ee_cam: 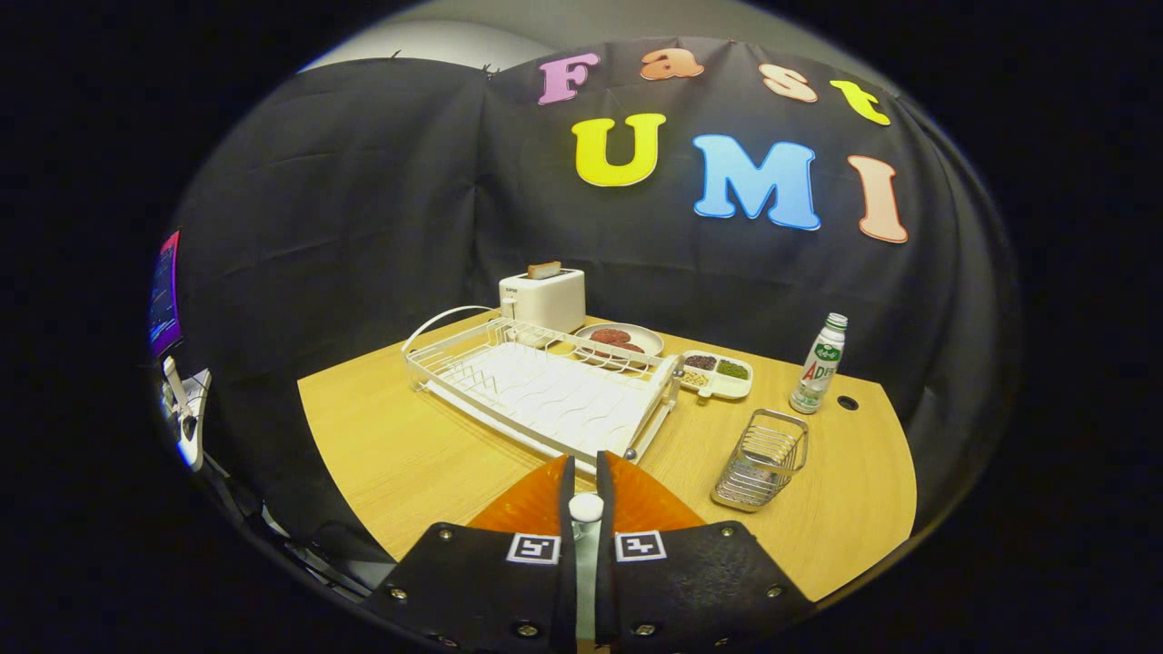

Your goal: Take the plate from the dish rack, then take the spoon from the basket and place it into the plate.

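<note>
My gripper (pixel 586 480) is shut on a pale spoon (pixel 586 509). Its rounded white end stands up between the two black fingers (pixel 567 490), and the shaft runs down between them. Right under and around the fingertips lies an orange ribbed plate (pixel 647 501), flat on the wooden table (pixel 382 436), partly hidden by the fingers. Just beyond the plate stands the white wire dish rack (pixel 545 391) with nothing in its slots. The wire basket (pixel 761 459) stands to the right of the fingers and looks empty.
Behind the rack are a white toaster (pixel 543 298) with a slice in it, a plate of dark round food (pixel 620 340) and a divided dish of grains (pixel 718 372). A small bottle (pixel 819 363) stands beyond the basket. The table edge curves close on the left.
</note>
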Demonstrator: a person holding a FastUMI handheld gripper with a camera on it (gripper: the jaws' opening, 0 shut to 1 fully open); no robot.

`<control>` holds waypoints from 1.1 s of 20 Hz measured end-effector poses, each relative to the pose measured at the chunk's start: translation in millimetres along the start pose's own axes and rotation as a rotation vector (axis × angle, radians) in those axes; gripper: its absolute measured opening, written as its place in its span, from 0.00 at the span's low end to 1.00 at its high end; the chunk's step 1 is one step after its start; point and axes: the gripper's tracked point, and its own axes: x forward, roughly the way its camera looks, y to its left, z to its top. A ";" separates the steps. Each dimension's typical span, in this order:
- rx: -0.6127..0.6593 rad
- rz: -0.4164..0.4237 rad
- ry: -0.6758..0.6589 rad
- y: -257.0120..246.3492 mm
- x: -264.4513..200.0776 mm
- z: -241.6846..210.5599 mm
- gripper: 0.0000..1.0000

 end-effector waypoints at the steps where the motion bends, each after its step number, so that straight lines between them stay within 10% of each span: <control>1: -0.004 0.007 0.003 2.9 1.8 -0.3 0.08; 15: 0.003 0.009 0.078 0.6 9.3 -21.4 0.15; 22: 0.019 -0.164 0.140 -48.2 2.1 -17.9 0.27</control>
